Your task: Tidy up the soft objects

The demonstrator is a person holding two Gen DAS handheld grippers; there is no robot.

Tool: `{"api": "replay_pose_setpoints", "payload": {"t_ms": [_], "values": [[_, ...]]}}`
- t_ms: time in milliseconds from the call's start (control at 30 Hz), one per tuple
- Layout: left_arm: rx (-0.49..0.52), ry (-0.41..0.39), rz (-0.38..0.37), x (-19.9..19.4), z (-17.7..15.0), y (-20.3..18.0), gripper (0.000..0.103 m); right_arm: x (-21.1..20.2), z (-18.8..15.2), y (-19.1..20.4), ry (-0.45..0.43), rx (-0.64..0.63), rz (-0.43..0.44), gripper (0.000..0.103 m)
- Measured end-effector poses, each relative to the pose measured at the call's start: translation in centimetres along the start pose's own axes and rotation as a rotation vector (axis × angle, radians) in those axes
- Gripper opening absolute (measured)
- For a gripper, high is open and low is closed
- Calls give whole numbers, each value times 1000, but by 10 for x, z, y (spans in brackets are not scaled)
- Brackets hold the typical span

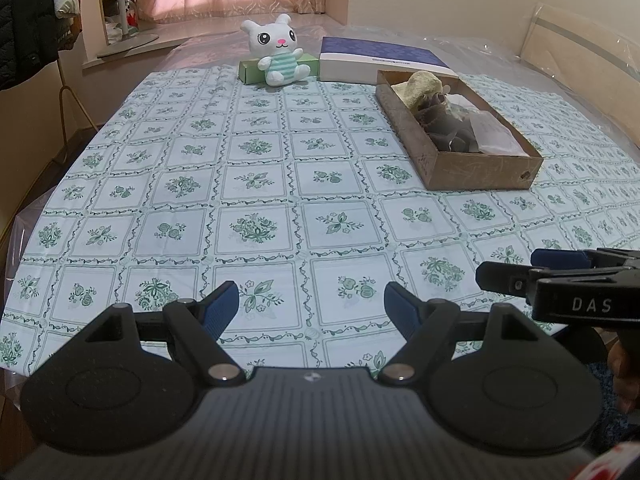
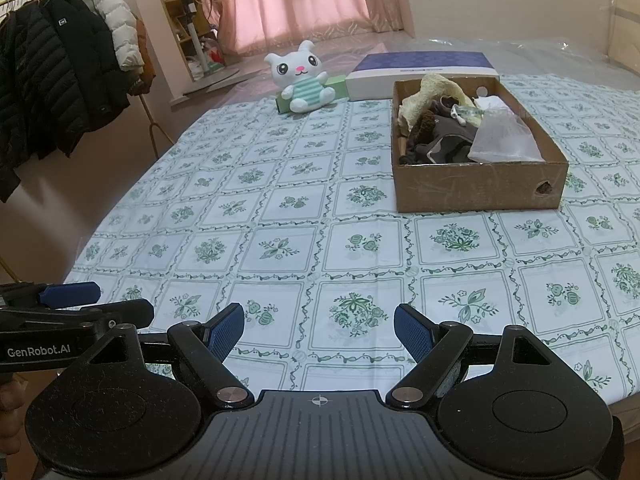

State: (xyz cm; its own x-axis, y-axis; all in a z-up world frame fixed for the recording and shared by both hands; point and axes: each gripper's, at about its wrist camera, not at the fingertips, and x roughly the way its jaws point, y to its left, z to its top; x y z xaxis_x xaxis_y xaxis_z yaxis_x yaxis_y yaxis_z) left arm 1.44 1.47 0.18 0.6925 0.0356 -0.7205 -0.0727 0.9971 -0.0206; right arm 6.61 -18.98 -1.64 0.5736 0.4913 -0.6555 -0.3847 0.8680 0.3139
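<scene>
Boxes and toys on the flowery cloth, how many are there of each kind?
Plush toys: 1, the white bunny
Boxes: 3, the green box behind it, the blue-and-white box, and the open cardboard box full of soft cloth things
Total: 4

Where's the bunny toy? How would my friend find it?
Look to the far edge of the flowered tablecloth, near the pink curtains. The bunny sits upright there against a green box, left of a purple-topped box. It's the only white plush, with a pink nose and a green-striped tummy.
</scene>
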Motion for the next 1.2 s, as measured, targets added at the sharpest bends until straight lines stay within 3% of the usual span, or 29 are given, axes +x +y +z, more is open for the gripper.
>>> {"api": "replay_pose_setpoints", "payload": {"t_ms": [1200], "values": [[2,5,0,3,1,-1,78,2,4,-1,4,8,-1,82]]}}
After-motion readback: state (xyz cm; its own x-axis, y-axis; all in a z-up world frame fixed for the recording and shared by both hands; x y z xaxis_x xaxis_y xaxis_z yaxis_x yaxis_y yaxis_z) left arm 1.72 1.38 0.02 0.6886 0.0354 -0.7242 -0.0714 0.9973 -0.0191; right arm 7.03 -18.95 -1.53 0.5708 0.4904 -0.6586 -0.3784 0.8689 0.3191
